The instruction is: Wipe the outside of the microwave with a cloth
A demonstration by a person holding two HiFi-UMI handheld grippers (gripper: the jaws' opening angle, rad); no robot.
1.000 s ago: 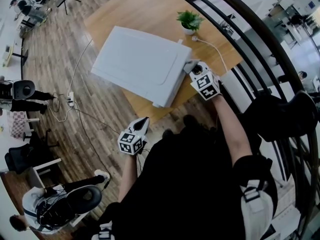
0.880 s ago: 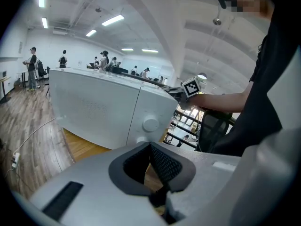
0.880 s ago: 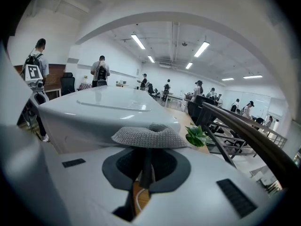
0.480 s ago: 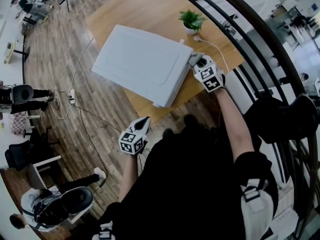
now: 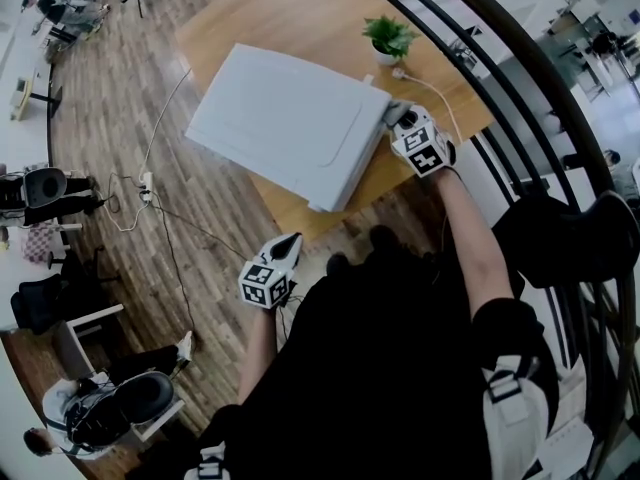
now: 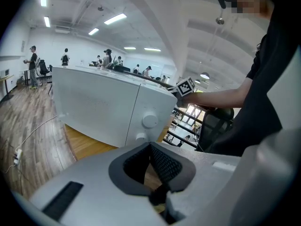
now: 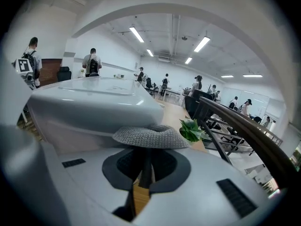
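The microwave (image 5: 285, 123) is seen on a wooden table (image 5: 290, 13), beside a small potted plant (image 5: 388, 38). The right gripper (image 5: 405, 128) is held at the microwave's right rear corner. Its fingers (image 7: 164, 164) are closed tight on a grey knitted cloth (image 7: 150, 136), which is spread above the tips and pressed against the microwave's side. The left gripper (image 5: 288, 244) is held low by the person's body, well apart from the table. Its fingers (image 6: 164, 166) are brought together at the tips, and nothing is gripped between them
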